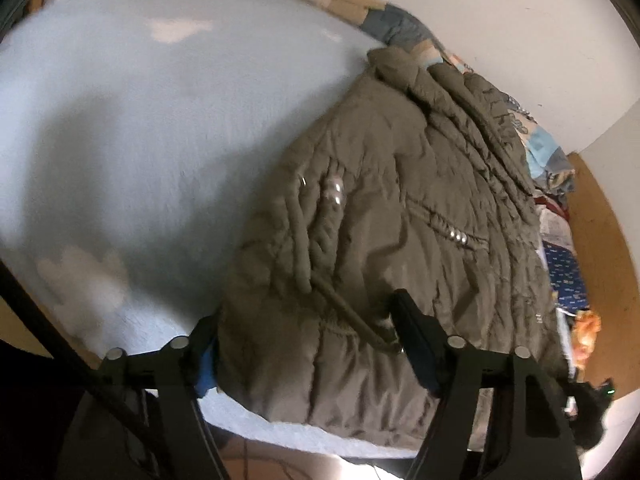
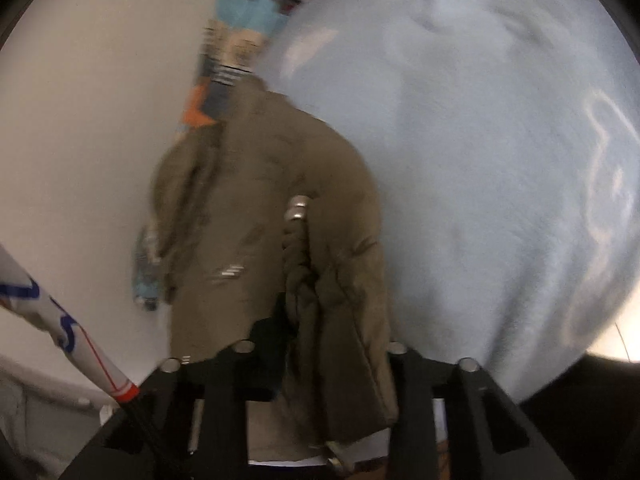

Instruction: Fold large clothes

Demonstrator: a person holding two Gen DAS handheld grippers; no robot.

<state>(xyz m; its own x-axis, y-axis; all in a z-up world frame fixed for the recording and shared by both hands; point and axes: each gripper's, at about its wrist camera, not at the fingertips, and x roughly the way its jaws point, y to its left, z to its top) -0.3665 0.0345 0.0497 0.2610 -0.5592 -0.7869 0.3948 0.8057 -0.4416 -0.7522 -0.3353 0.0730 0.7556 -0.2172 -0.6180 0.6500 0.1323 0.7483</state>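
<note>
The olive quilted jacket [image 1: 392,216] lies on a pale blue fleece blanket [image 1: 140,128] spread over a bed, its hem end nearest both tools and its collar end farthest away, toward a white wall [image 1: 500,20].

The left tool [image 1: 304,344] straddles the hem corner of the jacket. Its jaws stand wide with a thick bunch of padded cloth between them; one finger sits at the jacket's left edge, the other lies over the cloth further right. Whether the pads actually press the cloth cannot be told. A drawcord [image 1: 352,316] runs across the cloth just ahead of this tool, and metal snaps [image 1: 335,193] glint further ahead.

The right tool [image 2: 332,344] has its jaws drawn close together on a raised, bunched fold of the jacket [image 2: 260,184], which fills the gap between the fingers and stands up ahead of them. Metal-tipped cord ends [image 2: 298,208] rest on the fold just beyond. To the left of this tool, a white sleeve with blue and red marks [image 2: 68,328] crosses the corner. A patterned cover [image 2: 236,28] lies beyond the jacket's far end.
</note>
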